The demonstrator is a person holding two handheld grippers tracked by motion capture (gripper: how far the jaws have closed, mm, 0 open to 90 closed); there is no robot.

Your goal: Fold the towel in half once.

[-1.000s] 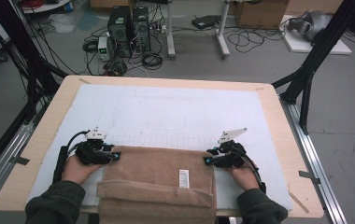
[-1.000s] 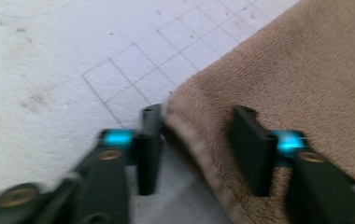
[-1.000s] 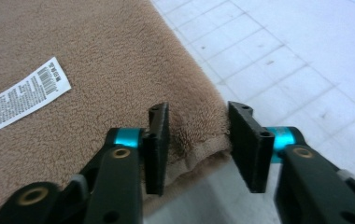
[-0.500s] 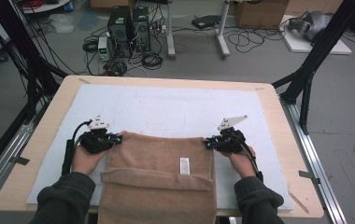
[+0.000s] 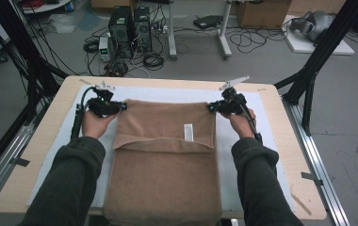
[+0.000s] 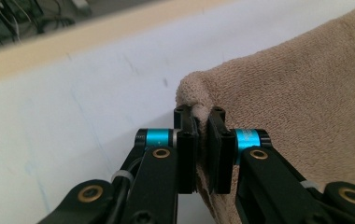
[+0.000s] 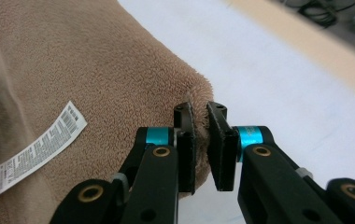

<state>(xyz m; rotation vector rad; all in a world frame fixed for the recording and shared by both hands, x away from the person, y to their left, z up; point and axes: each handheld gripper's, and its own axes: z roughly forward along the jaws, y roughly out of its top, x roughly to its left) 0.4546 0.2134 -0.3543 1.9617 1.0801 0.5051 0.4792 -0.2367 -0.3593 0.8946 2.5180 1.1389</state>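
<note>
A brown towel (image 5: pixel 165 155) lies on the white mat (image 5: pixel 245 155), stretched from the near table edge toward the far side, with a fold line across its upper part. A white care label (image 5: pixel 188 132) sits on it, and also shows as the label (image 7: pixel 31 151) in the right gripper view. My left gripper (image 5: pixel 120 107) is shut on the towel's far left corner (image 6: pixel 195 100). My right gripper (image 5: pixel 212 107) is shut on the far right corner (image 7: pixel 199 93). Both pinched corners are held near the mat's far edge.
The wooden table (image 5: pixel 40 155) borders the mat on all sides. Black frame poles (image 5: pixel 318 52) rise at the right, and more poles (image 5: pixel 21 56) at the left. Computers and cables (image 5: pixel 130 28) lie on the floor beyond the table. The towel's near end hangs over the front edge.
Both grippers have carried the towel's corners away from the person toward the far side of the mat. The towel has unfolded and now lies much longer.
</note>
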